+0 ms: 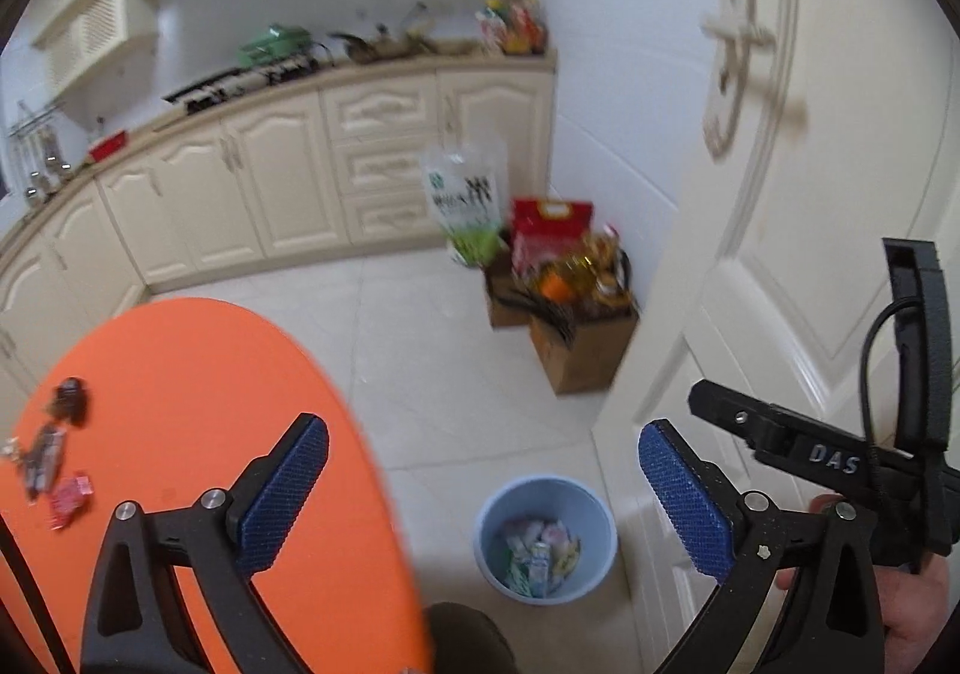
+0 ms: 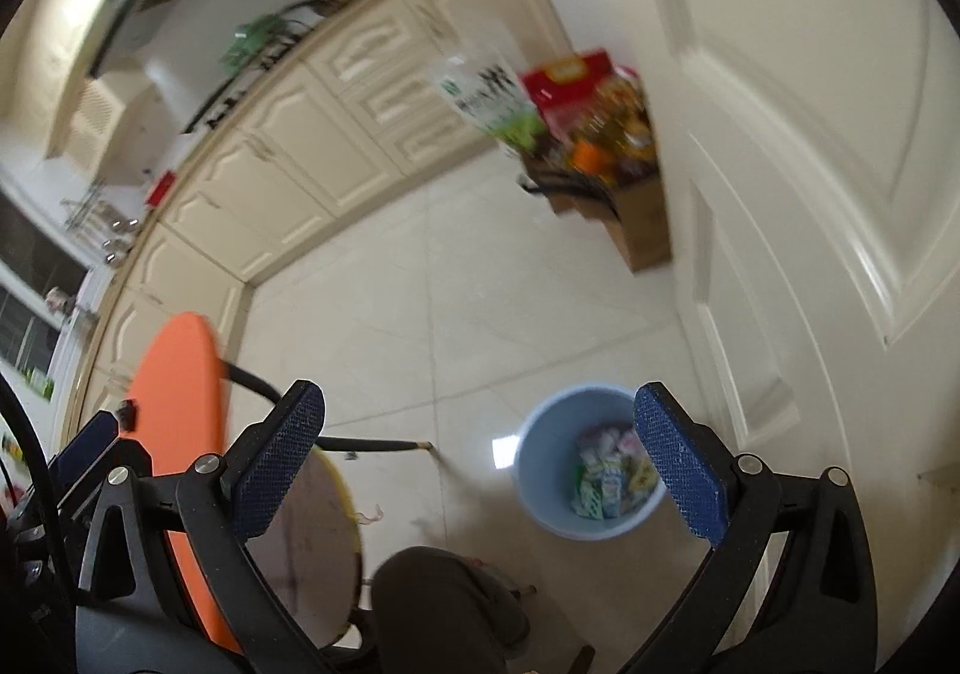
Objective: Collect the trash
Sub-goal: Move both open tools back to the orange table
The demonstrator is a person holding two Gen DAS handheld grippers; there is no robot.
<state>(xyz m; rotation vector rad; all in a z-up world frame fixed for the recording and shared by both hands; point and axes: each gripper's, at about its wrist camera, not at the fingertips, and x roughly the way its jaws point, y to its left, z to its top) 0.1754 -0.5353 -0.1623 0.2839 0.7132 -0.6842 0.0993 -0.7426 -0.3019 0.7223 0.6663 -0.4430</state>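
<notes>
Over tiled floor [image 1: 432, 374], both tongs [image 1: 483, 485] [image 2: 477, 455] gape wide, seemingly empty

Letters I can read: "DAS", in pale letters on the black body of the right gripper [image 1: 834, 458], which I see from my left camera.
Where it is: to the right of the blue bin [image 1: 545, 539], higher up, in front of the white door [image 1: 828, 164].
Green and white bag [image 1: 465, 200]: it has dark marks like writing, far behind the blue bin by the cupboards, but they are too blurry for me to read.
Red bag [image 1: 552, 221]: it has a yellow patch, just right of the green and white bag, too blurry for me to read.
Wrappers in the blue bin: too small for me to read.
</notes>
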